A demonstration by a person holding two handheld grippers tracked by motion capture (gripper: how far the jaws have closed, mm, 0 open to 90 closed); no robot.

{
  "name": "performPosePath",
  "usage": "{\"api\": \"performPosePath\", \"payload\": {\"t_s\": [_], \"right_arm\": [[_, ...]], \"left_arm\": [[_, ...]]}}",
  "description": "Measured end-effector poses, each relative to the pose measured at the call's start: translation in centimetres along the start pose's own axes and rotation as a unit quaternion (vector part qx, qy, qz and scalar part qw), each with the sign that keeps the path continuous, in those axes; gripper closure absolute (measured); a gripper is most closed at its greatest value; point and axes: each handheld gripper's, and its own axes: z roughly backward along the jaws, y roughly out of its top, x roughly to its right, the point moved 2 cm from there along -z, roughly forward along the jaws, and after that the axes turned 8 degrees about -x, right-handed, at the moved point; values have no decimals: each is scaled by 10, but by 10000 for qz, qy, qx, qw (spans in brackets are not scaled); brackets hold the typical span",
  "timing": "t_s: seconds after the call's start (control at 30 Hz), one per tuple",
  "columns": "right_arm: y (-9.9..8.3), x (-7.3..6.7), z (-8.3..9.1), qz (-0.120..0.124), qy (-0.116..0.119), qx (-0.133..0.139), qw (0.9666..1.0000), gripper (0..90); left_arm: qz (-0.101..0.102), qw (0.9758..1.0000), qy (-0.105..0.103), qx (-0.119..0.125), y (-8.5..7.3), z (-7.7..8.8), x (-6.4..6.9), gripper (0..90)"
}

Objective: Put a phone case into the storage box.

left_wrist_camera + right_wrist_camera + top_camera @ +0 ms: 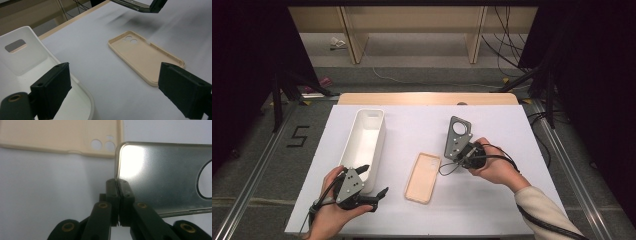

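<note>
- Pale wooden shelving unit along the far wall
- Grey carpeted floor, black cables trailing
- Black curtains at both sides

A white table carries a white bin and beige phone case

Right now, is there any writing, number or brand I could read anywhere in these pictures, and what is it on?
"5": a black number marked on the grey floor left of the table.
No readable text on the beige phone case, the clear phone case or the long white plastic bin.
</note>
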Motion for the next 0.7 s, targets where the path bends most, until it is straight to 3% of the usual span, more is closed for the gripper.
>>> {"api": "performPosePath", "payload": {"t_s": [0.3, 0.43, 0.7], "right_arm": [[-3, -19, 15, 63, -4, 344, 9994, 889], [-1, -30, 20, 140, -3, 441, 9989, 889], [1, -48, 29, 259, 1, 633, 9977, 890]], "left_arm": [[197, 9997, -46, 102, 10, -1, 0, 115], [418, 9989, -176, 146, 24, -8, -2, 130], [542, 9979, -315, 139, 52, -23, -8, 147]]}}
